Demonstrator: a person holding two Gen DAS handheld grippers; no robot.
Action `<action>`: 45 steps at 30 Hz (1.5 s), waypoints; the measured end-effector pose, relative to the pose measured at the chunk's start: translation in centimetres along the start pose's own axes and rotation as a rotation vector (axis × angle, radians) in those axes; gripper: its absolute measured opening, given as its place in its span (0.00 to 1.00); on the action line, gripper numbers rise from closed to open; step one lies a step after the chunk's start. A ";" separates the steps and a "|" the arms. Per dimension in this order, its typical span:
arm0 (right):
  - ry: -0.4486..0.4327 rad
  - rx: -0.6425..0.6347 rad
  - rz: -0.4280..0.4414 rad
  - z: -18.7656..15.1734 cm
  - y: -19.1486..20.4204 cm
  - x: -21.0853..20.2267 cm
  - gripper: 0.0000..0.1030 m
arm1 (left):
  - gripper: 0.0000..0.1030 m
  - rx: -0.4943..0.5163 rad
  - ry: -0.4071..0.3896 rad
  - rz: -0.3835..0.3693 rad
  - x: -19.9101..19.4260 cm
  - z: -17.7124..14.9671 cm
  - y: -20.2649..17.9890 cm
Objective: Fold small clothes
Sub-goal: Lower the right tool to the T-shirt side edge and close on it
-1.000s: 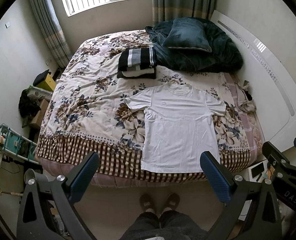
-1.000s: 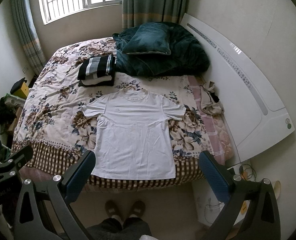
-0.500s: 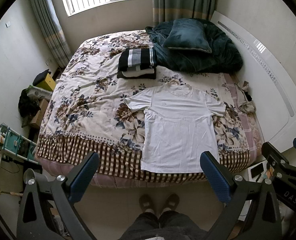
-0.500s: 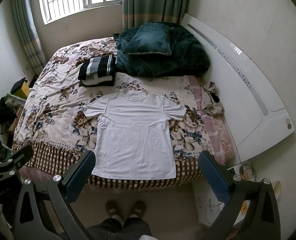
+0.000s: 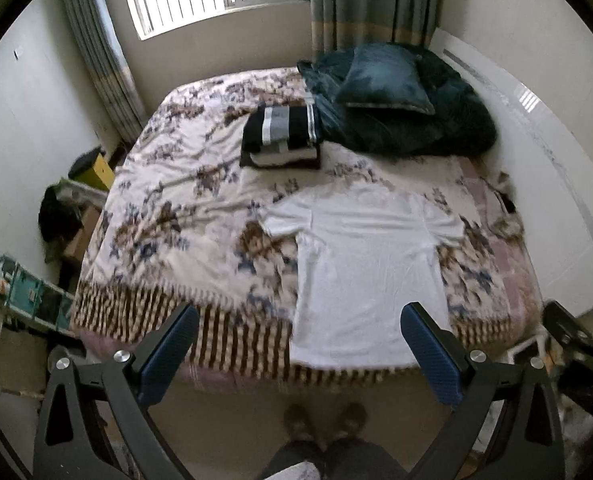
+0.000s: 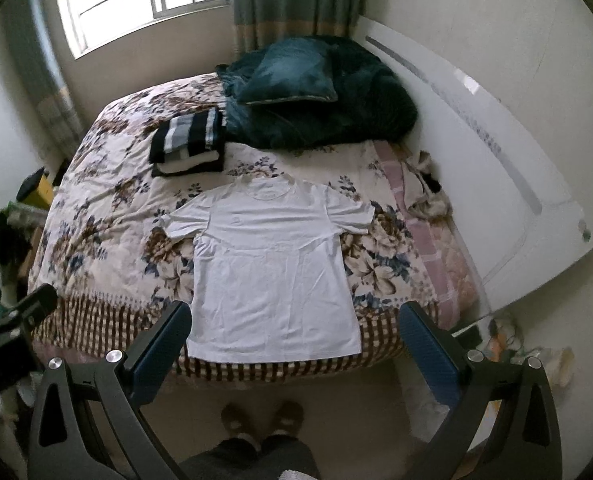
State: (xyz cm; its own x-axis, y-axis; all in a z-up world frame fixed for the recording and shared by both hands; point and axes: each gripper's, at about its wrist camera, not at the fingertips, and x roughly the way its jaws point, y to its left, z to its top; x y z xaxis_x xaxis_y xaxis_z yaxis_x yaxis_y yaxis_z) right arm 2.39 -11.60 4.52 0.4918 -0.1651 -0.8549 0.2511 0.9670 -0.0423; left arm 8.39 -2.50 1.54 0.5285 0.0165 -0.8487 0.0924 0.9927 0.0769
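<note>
A white T-shirt (image 5: 366, 268) lies spread flat, collar away from me, on the near part of the floral bed (image 5: 184, 216); its hem reaches the bed's front edge. It also shows in the right wrist view (image 6: 274, 276). My left gripper (image 5: 296, 344) is open and empty, held above the floor in front of the bed, left of the shirt's hem. My right gripper (image 6: 296, 344) is open and empty, in front of the hem. Neither touches the shirt.
A stack of folded dark striped clothes (image 5: 282, 138) sits behind the shirt. A dark green duvet and pillow (image 5: 396, 100) fill the far right. The white headboard (image 6: 496, 168) runs along the right. Crumpled cloth (image 6: 426, 196) lies by it. Clutter (image 5: 56, 216) stands left of the bed.
Both grippers have moved forward toward the bed; the bed and shirt look larger and the view is motion-blurred. The shirt has not moved.
</note>
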 end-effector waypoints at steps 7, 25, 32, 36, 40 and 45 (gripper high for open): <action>0.065 0.241 -0.038 1.8 -4.2 11.5 1.00 | 1.00 0.016 0.041 0.051 13.1 4.2 -3.7; 0.341 0.957 0.095 4.5 -25.3 66.6 0.93 | 1.00 -0.095 0.434 0.145 55.8 5.3 -14.9; 0.240 1.166 0.169 3.9 -26.3 75.6 0.77 | 1.00 -0.088 0.493 0.104 63.5 4.3 -17.0; 0.143 1.245 0.143 4.4 -26.2 75.8 0.32 | 1.00 -0.074 0.502 0.087 63.7 4.1 -17.3; 0.095 1.199 0.101 6.1 -25.7 74.7 0.09 | 1.00 -0.065 0.475 0.073 62.4 4.6 -16.7; 0.012 0.828 0.039 12.4 -20.0 71.0 0.06 | 1.00 -0.060 0.398 0.100 60.3 5.2 -14.6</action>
State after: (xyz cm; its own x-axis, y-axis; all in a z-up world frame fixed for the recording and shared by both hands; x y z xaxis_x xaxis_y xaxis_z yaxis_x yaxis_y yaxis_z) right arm 42.66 -45.06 -48.95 0.5051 -0.1277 -0.8536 0.7689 0.5159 0.3778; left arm 43.23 -16.64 -48.04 0.1640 0.1462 -0.9756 0.0016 0.9889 0.1484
